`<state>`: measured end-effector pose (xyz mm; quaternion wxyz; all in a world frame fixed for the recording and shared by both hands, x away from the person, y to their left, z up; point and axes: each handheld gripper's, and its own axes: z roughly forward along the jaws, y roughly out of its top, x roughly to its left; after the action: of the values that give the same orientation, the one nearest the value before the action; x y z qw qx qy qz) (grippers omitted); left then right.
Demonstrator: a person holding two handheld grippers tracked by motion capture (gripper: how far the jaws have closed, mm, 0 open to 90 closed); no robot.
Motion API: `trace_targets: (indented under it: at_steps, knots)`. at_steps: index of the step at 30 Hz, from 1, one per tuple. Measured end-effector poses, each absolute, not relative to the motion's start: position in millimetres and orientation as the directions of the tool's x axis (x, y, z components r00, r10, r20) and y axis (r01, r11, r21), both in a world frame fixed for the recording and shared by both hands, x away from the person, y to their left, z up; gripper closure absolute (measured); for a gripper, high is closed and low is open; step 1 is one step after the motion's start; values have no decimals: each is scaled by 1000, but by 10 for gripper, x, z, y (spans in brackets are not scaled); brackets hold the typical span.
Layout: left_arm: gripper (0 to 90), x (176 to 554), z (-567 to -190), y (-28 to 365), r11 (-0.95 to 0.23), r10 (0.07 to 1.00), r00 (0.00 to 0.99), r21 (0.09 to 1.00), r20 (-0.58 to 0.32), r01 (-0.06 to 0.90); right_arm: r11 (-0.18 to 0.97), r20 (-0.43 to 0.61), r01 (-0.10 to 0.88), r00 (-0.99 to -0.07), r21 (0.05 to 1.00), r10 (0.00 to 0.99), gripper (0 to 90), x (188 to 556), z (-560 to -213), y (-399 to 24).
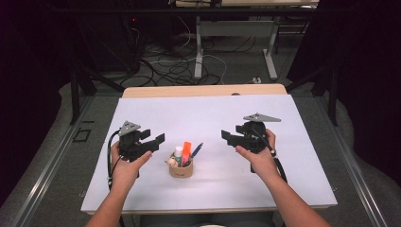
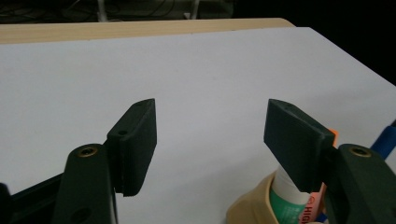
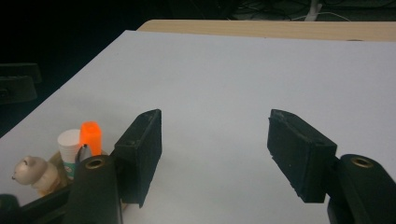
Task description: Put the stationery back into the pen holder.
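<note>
Pen cup [image 1: 181, 169] stands near the table's [image 1: 302, 189] front edge, between the left gripper [image 1: 158, 140] and right gripper [image 1: 229, 137], both with jaws apart and empty.

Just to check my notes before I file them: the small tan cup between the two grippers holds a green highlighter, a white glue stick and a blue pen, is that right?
Not quite: the highlighter is orange, not green, as the high view shows. The rest stands: the tan cup sits between the left gripper and right gripper, holding a white glue stick and a blue pen.
</note>
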<state>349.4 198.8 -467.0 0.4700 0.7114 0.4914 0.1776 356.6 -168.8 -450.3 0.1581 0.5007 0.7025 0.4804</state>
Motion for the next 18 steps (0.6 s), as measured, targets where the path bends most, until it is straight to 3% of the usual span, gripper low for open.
trace_targets:
  at_steps: [8,13,18]
  knots:
    - [283,3547,-4744,2084,-28,875,413,825,-253,565,31,260,571,-421,820,869,332,3631,-4575,-1770]
    - [163,3584,-4790,2128,-45,886,403,822,-230,568,29,258,581,-404,813,878,324,3668,-4619,-1819]
    - [126,3614,-4846,2170,-39,894,387,821,-226,570,26,254,586,-390,810,885,313,3698,-4657,-1864]
